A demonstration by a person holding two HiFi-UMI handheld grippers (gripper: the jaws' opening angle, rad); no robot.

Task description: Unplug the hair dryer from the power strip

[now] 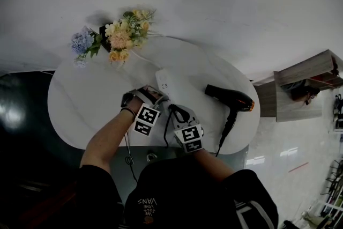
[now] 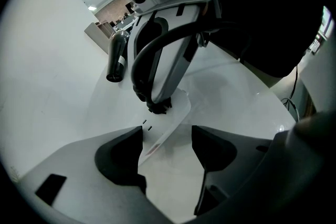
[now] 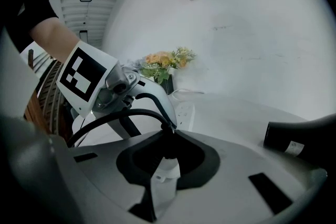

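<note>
The right claw [image 3: 167, 157] is shut tight on the small black plug [image 3: 167, 146]. In the right gripper view the plug sits low in the middle of the frame, squeezed between the two dark jaws. It is still stuck in the long white plastic power strip [image 3: 185, 111]. A thick black cord [image 3: 115, 118] bends away from the plug to the left.

In the left gripper view the same plug [image 2: 157, 107] shows in the middle of the frame, standing on the power strip [image 2: 163, 123]. The right claw's white body rises above it. The left claw [image 2: 167, 152] has its jaws apart. The near end of the power strip lies between them, close to the jaw on the left of the frame. I cannot tell if that jaw touches it.

In the head view both claws meet at the middle of the frame, the left claw [image 1: 158, 95] and the right claw [image 1: 177, 112], at the power strip [image 1: 163, 82].

The black hair dryer with an orange end [image 1: 228, 98] lies on its side to the right of the middle, apart from both claws. Its cord hangs over the near edge of the round white bench [image 1: 91, 99].

A bunch of yellow and peach flowers [image 1: 124, 35] stands at the far edge, upper left of the frame. Some blue flowers [image 1: 81, 41] are just beside it.
</note>
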